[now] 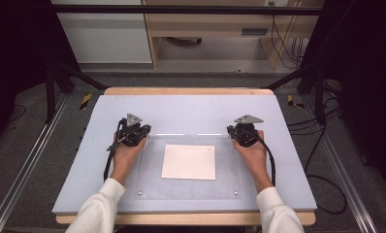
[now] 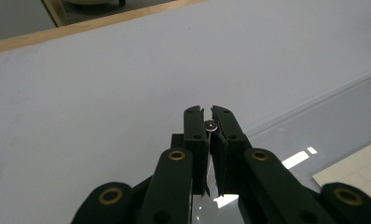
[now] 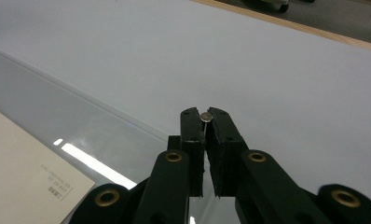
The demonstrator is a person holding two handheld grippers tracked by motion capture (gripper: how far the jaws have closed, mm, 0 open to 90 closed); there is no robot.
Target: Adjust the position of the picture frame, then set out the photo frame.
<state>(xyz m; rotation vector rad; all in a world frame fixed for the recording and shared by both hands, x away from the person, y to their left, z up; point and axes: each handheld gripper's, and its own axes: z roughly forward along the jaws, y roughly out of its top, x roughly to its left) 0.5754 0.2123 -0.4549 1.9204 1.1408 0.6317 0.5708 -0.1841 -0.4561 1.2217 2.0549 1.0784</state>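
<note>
A clear plastic plate [image 1: 152, 184] lies on the grey table top with a white sheet of paper [image 1: 188, 161] at its middle. My left gripper [image 1: 133, 127] rests at the plate's far left corner, held by a hand. At the far right corner, the other hand holds my right gripper [image 1: 244, 130]. Both pairs of jaws stand shut to a narrow slit. A small round metal screw head [image 2: 210, 125] shows in the slit near the left gripper's tips, and a matching screw head [image 3: 205, 116] sits between the right gripper's tips. Whether the jaws pinch these heads I cannot tell.
Two small screws [image 1: 140, 192] [image 1: 236, 192] mark the plate's near corners. The grey table top [image 1: 191, 107] has a wooden rim along its far side. Black frame posts stand at both sides, and cables trail over the floor on the right.
</note>
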